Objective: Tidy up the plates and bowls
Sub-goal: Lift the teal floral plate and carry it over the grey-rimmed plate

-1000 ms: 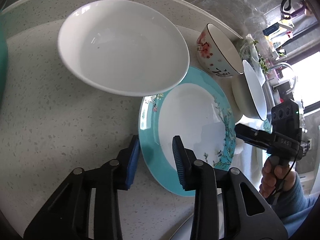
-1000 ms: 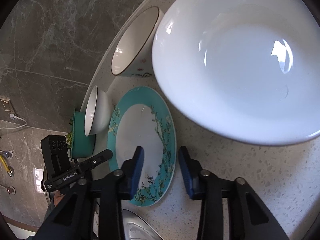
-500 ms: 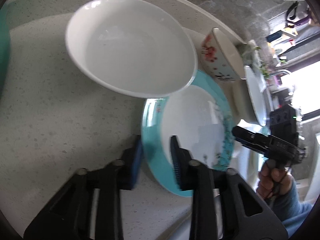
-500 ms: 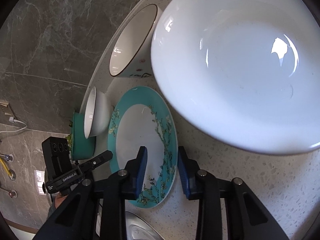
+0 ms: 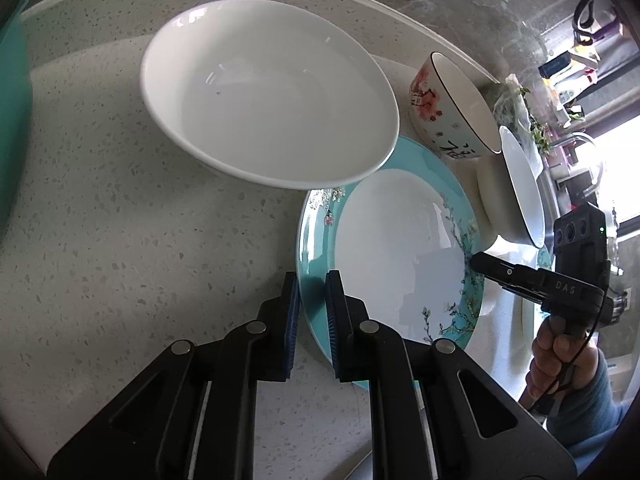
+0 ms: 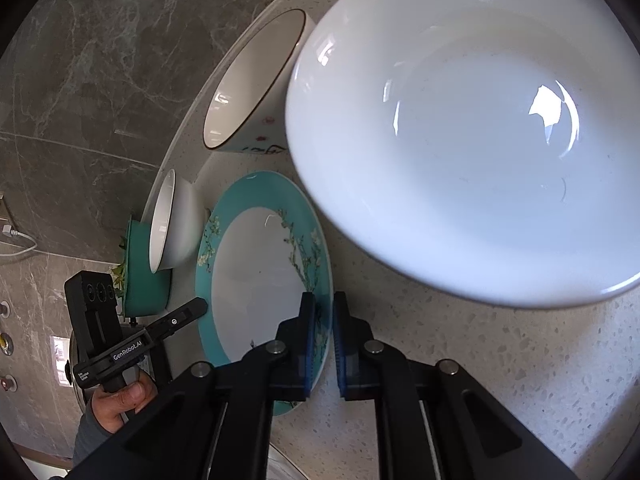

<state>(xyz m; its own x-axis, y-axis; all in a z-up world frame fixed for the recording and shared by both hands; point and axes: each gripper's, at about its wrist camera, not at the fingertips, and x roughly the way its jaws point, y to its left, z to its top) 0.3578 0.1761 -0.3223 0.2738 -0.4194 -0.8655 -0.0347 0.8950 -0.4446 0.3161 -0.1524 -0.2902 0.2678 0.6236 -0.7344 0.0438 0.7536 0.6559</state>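
A teal plate (image 5: 400, 248) (image 6: 256, 280) with a white centre and flower sprigs on its rim lies on the speckled counter (image 5: 100, 220). My left gripper (image 5: 311, 304) is shut on one edge of the plate's rim, one pad above and one below. On the opposite edge my right gripper (image 6: 322, 328) is shut on the rim in the same way. A large white bowl (image 5: 272, 108) (image 6: 472, 140) stands just behind the plate and overhangs its far edge.
A bowl with red flowers (image 5: 444, 112) (image 6: 248, 88) stands by the backsplash. A small white bowl (image 5: 520, 188) (image 6: 172, 224) sits in a teal bowl (image 6: 140, 280) beyond the plate. A teal object (image 5: 12, 100) fills the far left edge. A hand (image 5: 556, 356) holds the right gripper.
Both grippers' jaws have closed from wide apart onto the teal plate's rim. Neither hand has shifted and the plate lies where it was.
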